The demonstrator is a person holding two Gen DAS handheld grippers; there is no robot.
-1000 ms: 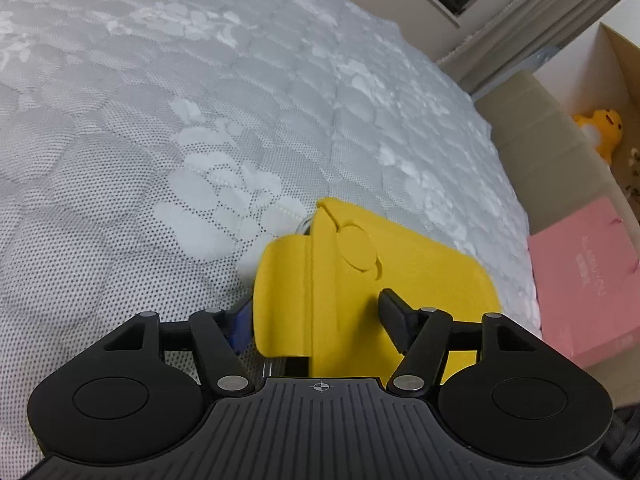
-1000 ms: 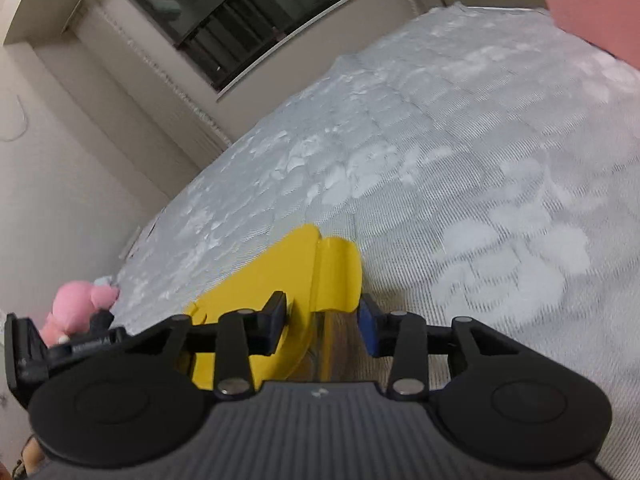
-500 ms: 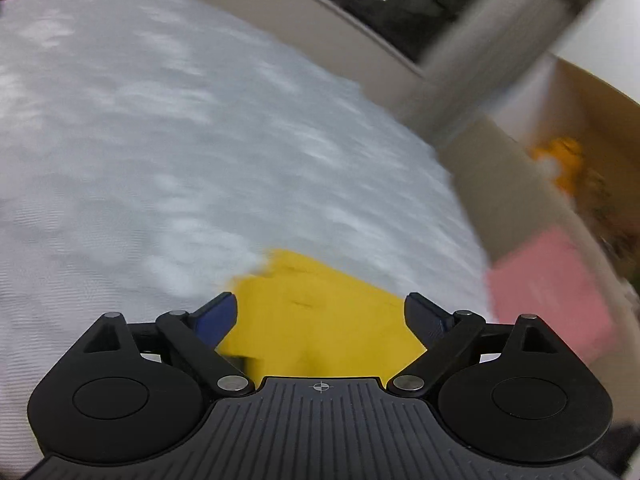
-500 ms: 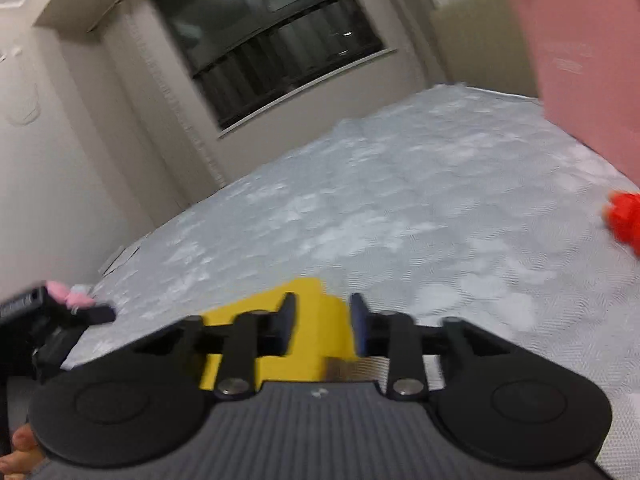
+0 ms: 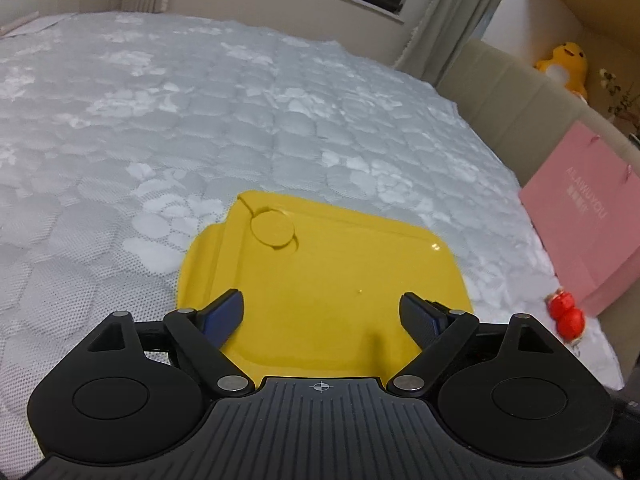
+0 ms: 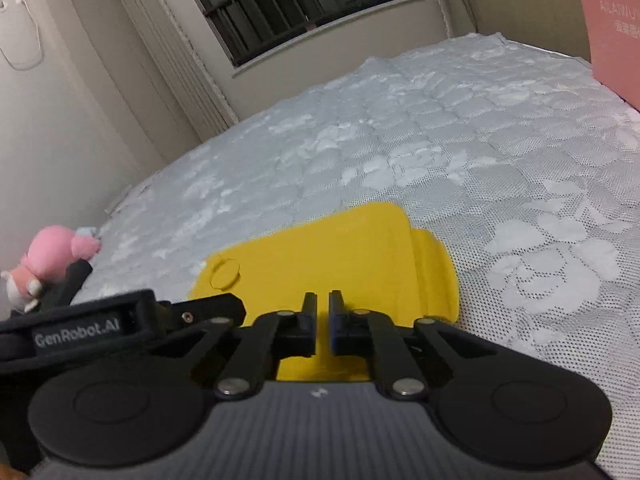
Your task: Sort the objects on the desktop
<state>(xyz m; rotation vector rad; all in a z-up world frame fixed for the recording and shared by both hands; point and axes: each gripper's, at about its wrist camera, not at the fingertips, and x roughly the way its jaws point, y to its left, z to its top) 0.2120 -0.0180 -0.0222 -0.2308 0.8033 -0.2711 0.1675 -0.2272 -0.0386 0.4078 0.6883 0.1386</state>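
Observation:
A flat yellow pouch [image 5: 320,280] with a round flap lies on the grey-white quilted mattress [image 5: 160,120]. My left gripper [image 5: 322,314] is open and empty, its fingers spread above the pouch's near edge. In the right wrist view the same yellow pouch [image 6: 340,264] lies just ahead of my right gripper [image 6: 323,314], whose jaws stand nearly together with a thin gap and nothing between them. A small red toy [image 5: 566,314] lies at the mattress's right edge. A pink plush toy [image 6: 52,256] sits at the far left.
A pink paper bag [image 5: 588,216] leans against the beige headboard [image 5: 512,92] on the right. A yellow duck plush [image 5: 564,64] sits in a cardboard box behind it. A window [image 6: 304,4] and curtains stand beyond the mattress. The left gripper's body [image 6: 80,324] shows at the lower left.
Both grippers have lifted and pulled back from the yellow pouch. The left one let go and opened wide. The right one closed to a thin gap. The pouch now lies flat.

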